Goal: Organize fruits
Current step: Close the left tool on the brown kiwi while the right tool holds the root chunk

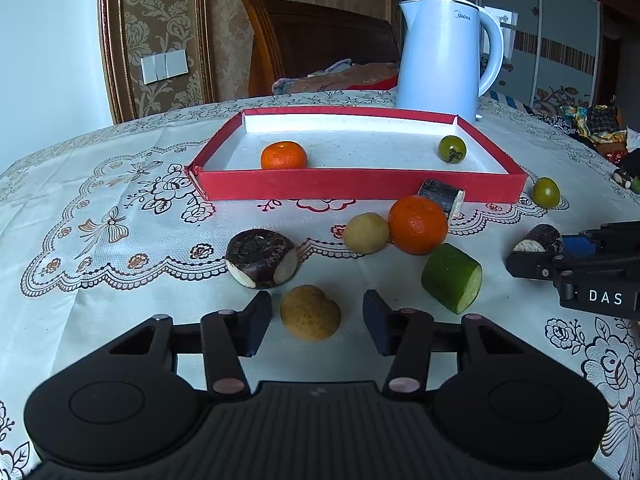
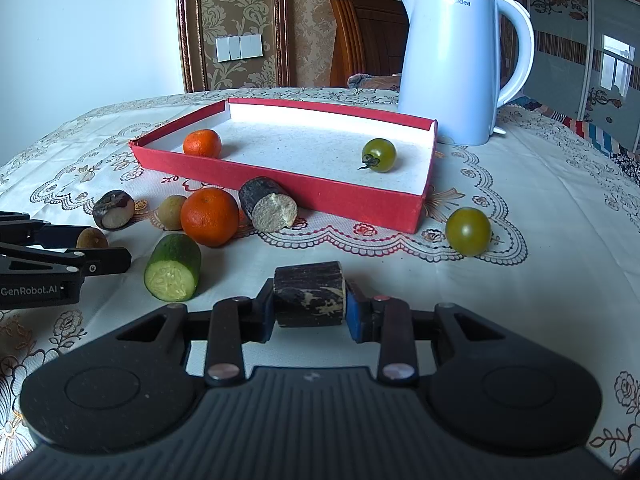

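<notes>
Your left tool (image 1: 316, 322) stands with its jaws apart around a small tan fruit (image 1: 310, 312) on the counter (image 1: 120, 304), pads not yet touching it; your right tool (image 2: 310, 312) is clamped on a dark sugarcane piece (image 2: 310, 298). Center the fruit between the pads before squeezing, and press gently, since it looks round and likely to roll. The red tray (image 1: 360, 188), holding a tangerine (image 1: 284, 155) and a green tomato (image 1: 452, 149), waits beyond.
</notes>
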`<act>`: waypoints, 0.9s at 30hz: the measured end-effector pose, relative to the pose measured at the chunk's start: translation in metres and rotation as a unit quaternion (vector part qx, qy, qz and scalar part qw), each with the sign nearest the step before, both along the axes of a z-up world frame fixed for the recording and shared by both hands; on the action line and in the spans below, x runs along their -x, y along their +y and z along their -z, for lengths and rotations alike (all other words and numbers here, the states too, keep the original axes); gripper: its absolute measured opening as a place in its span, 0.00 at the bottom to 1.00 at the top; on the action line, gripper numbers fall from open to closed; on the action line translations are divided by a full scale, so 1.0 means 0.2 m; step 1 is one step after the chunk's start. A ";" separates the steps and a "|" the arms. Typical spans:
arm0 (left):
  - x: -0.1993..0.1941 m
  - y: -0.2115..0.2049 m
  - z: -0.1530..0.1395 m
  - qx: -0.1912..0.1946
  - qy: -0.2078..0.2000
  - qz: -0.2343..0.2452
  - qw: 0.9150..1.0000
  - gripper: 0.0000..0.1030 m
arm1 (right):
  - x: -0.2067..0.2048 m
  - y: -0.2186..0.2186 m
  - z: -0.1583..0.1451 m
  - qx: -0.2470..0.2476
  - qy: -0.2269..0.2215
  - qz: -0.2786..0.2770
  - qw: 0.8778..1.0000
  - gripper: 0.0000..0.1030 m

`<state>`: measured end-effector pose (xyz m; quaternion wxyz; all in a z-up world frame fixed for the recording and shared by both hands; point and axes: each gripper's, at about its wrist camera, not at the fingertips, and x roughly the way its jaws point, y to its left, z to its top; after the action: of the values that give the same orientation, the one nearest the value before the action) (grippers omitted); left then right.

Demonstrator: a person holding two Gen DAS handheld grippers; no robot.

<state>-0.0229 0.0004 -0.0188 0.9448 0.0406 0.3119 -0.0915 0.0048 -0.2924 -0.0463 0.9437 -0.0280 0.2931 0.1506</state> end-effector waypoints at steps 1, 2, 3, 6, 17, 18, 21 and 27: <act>0.00 0.00 0.00 0.001 0.000 0.000 1.000 0.44 | 0.00 0.00 0.00 0.000 0.000 0.000 1.000 0.31; 0.00 0.00 0.00 0.001 -0.001 0.000 1.000 0.42 | 0.00 0.00 0.00 0.000 0.000 0.000 1.000 0.31; 0.00 0.00 0.00 0.001 -0.002 0.000 1.000 0.37 | 0.00 0.00 0.00 0.000 0.000 0.000 1.000 0.31; 0.00 0.01 -0.01 0.005 -0.001 -0.002 1.000 0.35 | 0.00 0.00 0.00 0.000 0.000 0.000 1.000 0.31; 0.00 0.02 -0.01 0.006 -0.002 -0.005 1.000 0.33 | 0.00 0.00 0.00 0.001 0.000 0.000 1.000 0.31; 0.00 0.02 -0.01 0.007 -0.002 -0.005 1.000 0.32 | 0.00 0.00 0.00 0.000 0.000 0.000 1.000 0.31; 0.00 0.02 -0.01 0.006 -0.003 -0.005 1.000 0.30 | 0.00 0.00 0.00 0.001 0.000 0.000 1.000 0.31; 0.00 0.01 -0.01 0.000 -0.007 0.004 1.000 0.29 | 0.00 0.00 0.00 -0.003 0.000 0.000 1.000 0.31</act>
<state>-0.0237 0.0017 -0.0167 0.9465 0.0420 0.3056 -0.0947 0.0046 -0.2929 -0.0462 0.9437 -0.0251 0.2928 0.1517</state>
